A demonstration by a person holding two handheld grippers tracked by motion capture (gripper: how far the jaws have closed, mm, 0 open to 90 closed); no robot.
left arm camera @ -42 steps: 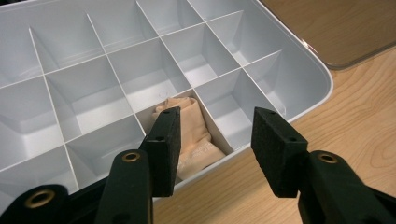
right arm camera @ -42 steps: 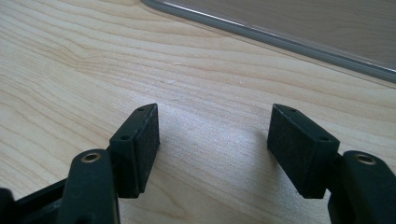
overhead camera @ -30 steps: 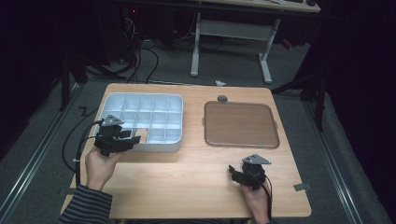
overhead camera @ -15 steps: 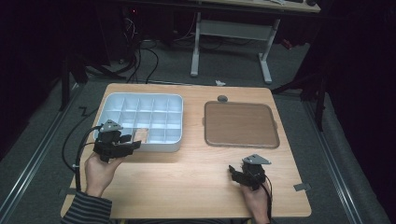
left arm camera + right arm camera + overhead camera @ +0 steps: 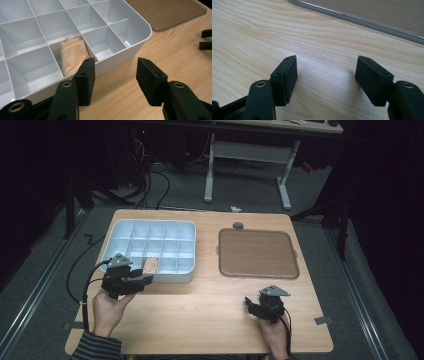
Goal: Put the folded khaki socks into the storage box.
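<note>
Left claw (image 5: 115, 75) open – empty, folded cloth (image 5: 73, 53) in organizer tray (image 5: 130, 53) compartment

Bare desk (image 5: 200, 305) lies open between the left tongs (image 5: 145, 281) and the right tongs (image 5: 248, 305), which are well apart. The white compartment box (image 5: 150, 245) has its near wall just beside the left tongs, blocking a level pass forward. The brown tray (image 5: 257, 252) lies flat ahead of the right tongs.

A lab or workshop: dark room, floor cables (image 5: 145, 185), metal desk frame (image 5: 247, 167), carpet.
</note>
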